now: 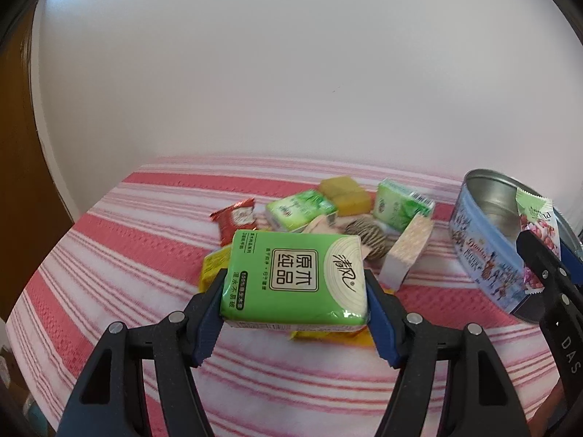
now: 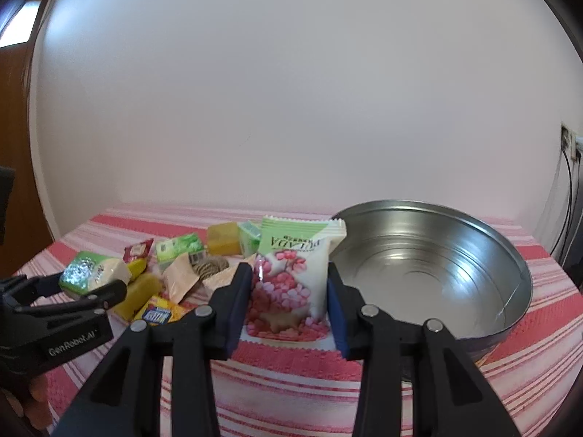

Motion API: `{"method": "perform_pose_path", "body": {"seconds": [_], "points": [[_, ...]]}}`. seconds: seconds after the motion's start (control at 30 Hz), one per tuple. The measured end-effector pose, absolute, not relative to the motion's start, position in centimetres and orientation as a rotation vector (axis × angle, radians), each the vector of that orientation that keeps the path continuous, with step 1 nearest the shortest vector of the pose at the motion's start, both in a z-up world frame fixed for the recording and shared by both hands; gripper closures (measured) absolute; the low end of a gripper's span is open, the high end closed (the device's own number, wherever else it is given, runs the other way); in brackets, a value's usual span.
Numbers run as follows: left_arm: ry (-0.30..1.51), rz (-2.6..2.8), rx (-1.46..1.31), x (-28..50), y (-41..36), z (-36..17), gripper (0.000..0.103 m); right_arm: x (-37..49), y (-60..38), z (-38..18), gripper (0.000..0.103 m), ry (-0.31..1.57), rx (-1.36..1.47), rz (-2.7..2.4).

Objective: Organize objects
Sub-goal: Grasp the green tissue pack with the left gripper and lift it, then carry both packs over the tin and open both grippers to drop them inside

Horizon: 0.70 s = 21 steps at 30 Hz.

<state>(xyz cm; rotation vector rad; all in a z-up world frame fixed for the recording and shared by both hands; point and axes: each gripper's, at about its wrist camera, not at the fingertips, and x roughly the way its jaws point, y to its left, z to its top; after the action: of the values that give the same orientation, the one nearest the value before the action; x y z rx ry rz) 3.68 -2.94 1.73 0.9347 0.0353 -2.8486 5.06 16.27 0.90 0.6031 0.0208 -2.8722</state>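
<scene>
My left gripper (image 1: 295, 287) is shut on a green tissue pack (image 1: 295, 280) and holds it above the pile of snacks and tissue packs (image 1: 328, 215); it also shows at the left of the right wrist view (image 2: 93, 278). My right gripper (image 2: 289, 291) is shut on a pink-and-white snack packet (image 2: 291, 280), held upright just left of the round metal tin (image 2: 430, 273). The tin is open and holds nothing. In the left wrist view the tin (image 1: 488, 240) stands at the right with the right gripper and packet (image 1: 539, 218) at its near rim.
The table wears a red-and-white striped cloth (image 1: 127, 255). The pile holds two more green tissue packs (image 1: 298, 209), yellow blocks (image 1: 344, 195), a red packet (image 1: 237, 218), a striped round item (image 1: 368, 240) and a beige box (image 1: 406, 255). A white wall lies behind. Cables hang at the far right (image 2: 570, 189).
</scene>
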Motion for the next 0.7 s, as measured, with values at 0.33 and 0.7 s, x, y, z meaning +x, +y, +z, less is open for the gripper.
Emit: {"method": "perform_pose_path", "body": {"seconds": [0.33,0.7], "points": [[0.003,-2.936,0.885,2.1,1.3,3.1,0.032,4.9,19.7,1.8,0.063,0.006,0.558,-2.967],[-0.018,-2.996,0.860,0.2,6.8,3.6,0.032,4.6,25.8,2.6,0.063,0.016,0.567,-3.086]]}}
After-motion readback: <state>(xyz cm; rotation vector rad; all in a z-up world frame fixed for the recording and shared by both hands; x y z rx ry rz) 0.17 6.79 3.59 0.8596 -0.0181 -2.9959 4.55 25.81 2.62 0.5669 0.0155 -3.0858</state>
